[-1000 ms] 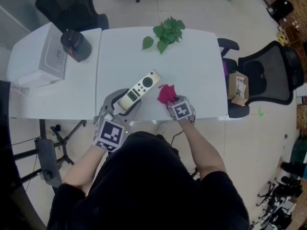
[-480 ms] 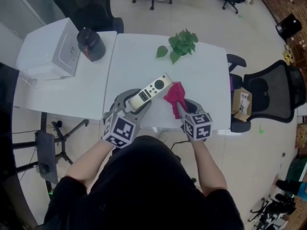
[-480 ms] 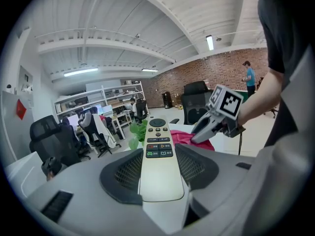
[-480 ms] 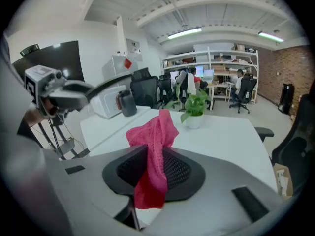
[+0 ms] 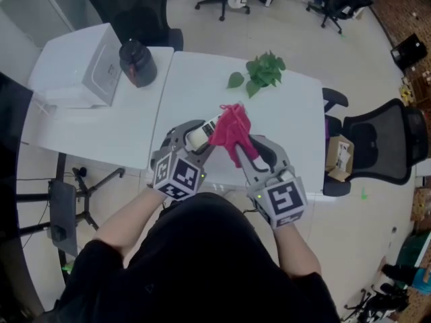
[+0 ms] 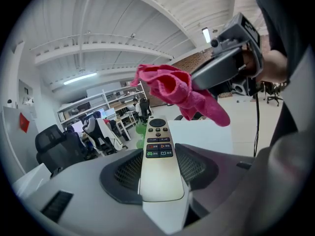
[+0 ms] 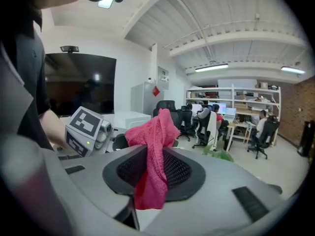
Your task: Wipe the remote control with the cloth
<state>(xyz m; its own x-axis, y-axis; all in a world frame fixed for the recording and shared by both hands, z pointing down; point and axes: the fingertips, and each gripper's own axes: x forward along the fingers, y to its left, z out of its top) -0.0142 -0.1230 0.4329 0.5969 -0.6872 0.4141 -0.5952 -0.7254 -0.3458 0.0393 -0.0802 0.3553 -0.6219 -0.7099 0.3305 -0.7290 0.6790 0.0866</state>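
My left gripper (image 5: pixel 196 135) is shut on the lower end of the cream remote control (image 5: pixel 200 134), which is raised above the white table (image 5: pixel 195 93). In the left gripper view the remote (image 6: pixel 158 154) lies between the jaws, buttons up, pointing away. The right gripper (image 5: pixel 240 145) is shut on a pink cloth (image 5: pixel 231 128). That cloth hangs over the remote's far end; whether it touches I cannot tell. The right gripper view has the cloth (image 7: pixel 152 151) bunched between the jaws, and the left gripper's marker cube (image 7: pixel 86 128) to the left.
A green leafy sprig (image 5: pixel 262 73) lies at the table's far side. A dark jar (image 5: pixel 138 62) and a white box (image 5: pixel 77 66) stand on the left. A black office chair (image 5: pixel 384 143) and a cardboard box (image 5: pixel 339 157) are right of the table.
Both grippers have risen from the table. The remote has been lifted in the left gripper, and the right gripper has carried the cloth left, over the remote's far end.
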